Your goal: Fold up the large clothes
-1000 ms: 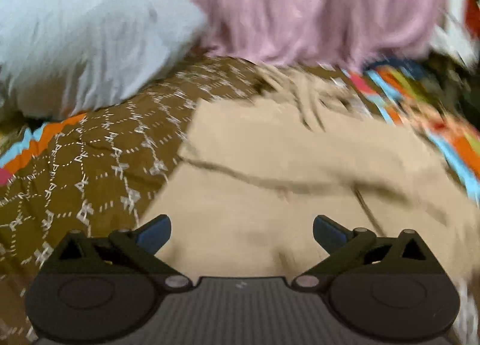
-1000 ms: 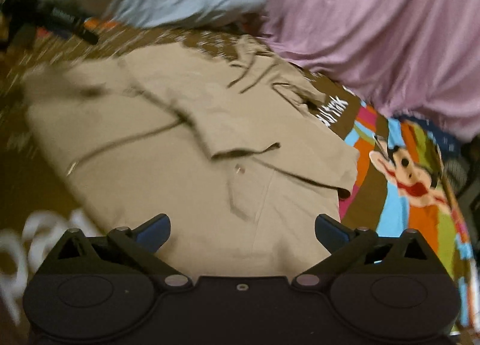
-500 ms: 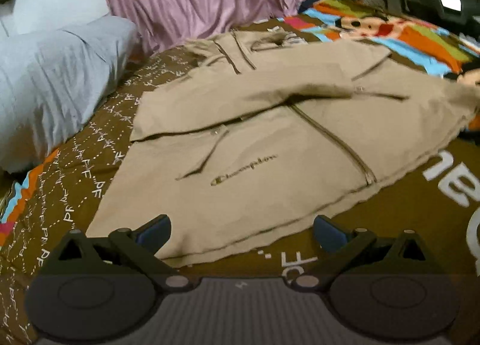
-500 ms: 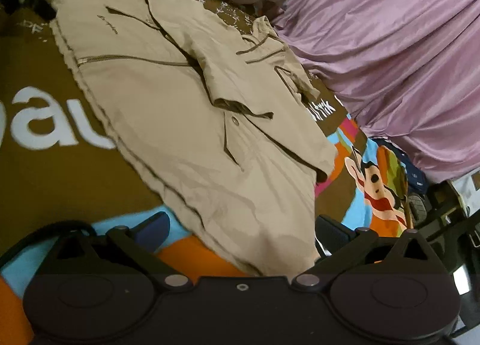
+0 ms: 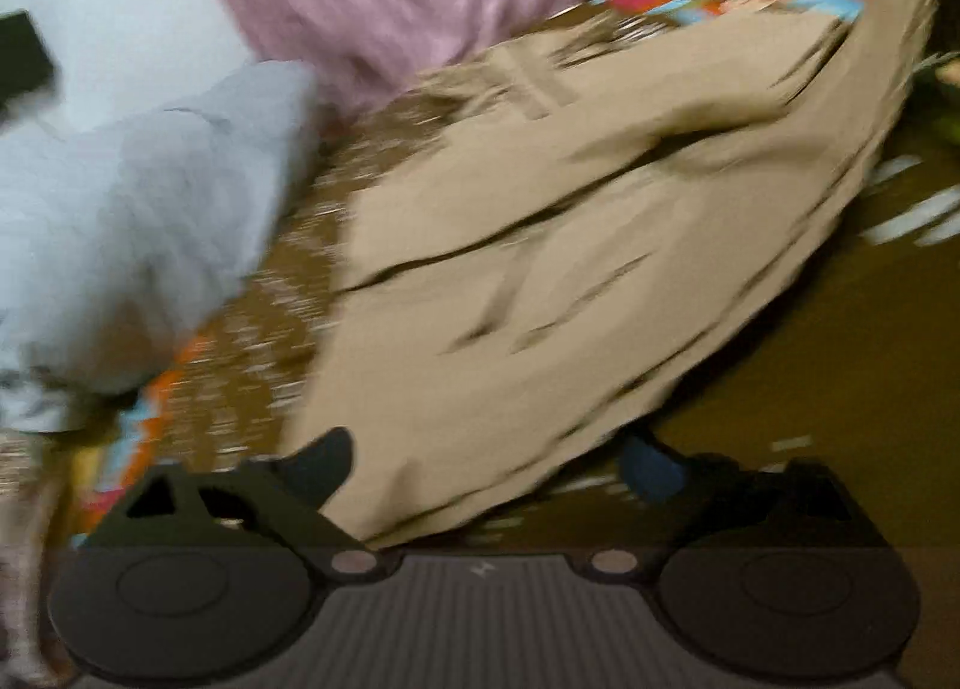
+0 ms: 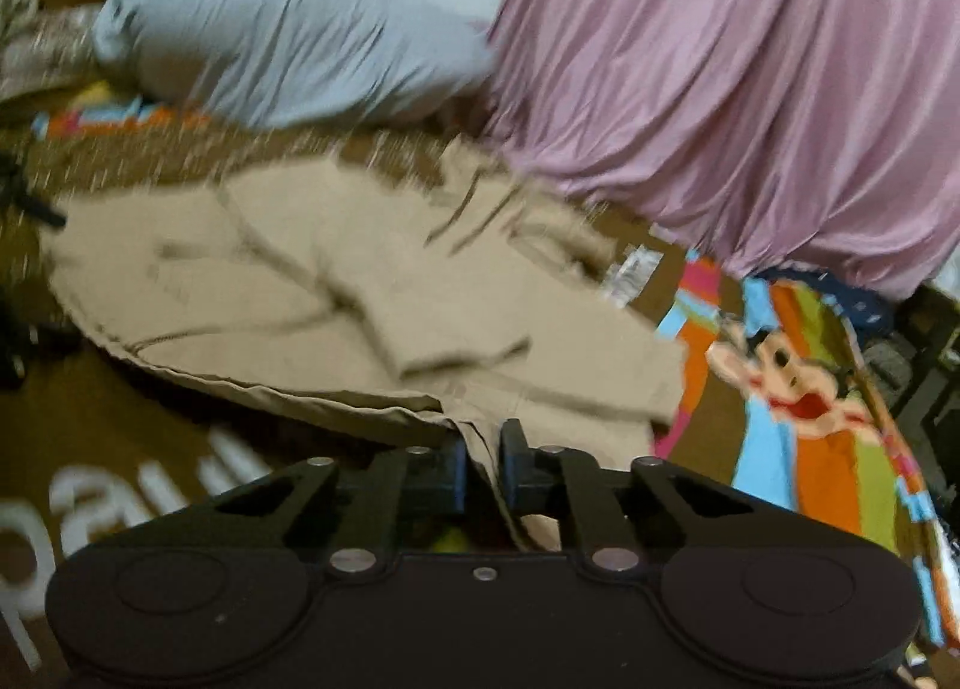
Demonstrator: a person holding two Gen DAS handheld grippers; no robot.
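Presently, item under handling: tan jacket, a large woven cotton-like garment, matte, with a zip line and one sleeve folded across its front.
Jacket, place: spread flat on the bedspread, its collar toward the curtain, its hem toward both cameras.
Jacket, edges: the hem runs as a wavy, ridged line; in the right wrist view its near corner is gathered into a narrow fold that rises off the bed.
Right gripper: jaws have just been closing and now pinch that gathered hem fold, cloth pressed between the dark pads.
Left gripper: jaws spread wide though they have just been narrowing; the other hem corner lies between the two blue-tipped fingers, and no pad presses on it. The picture is blurred, so contact with the near finger cannot be told.
Bedspread: brown printed fabric with large white lettering and small white marks, bordered by bright cartoon panels in orange, blue and green.
Pillow: pale grey-blue, soft and creased, at the far side, just beside the curtain.
Curtain: mauve, satiny, falling in deep vertical pleats onto the bed's far edge.
Open room: bare brown bedspread lies in front of the hem, toward the cameras; the cartoon strip to the jacket's right is uncovered.
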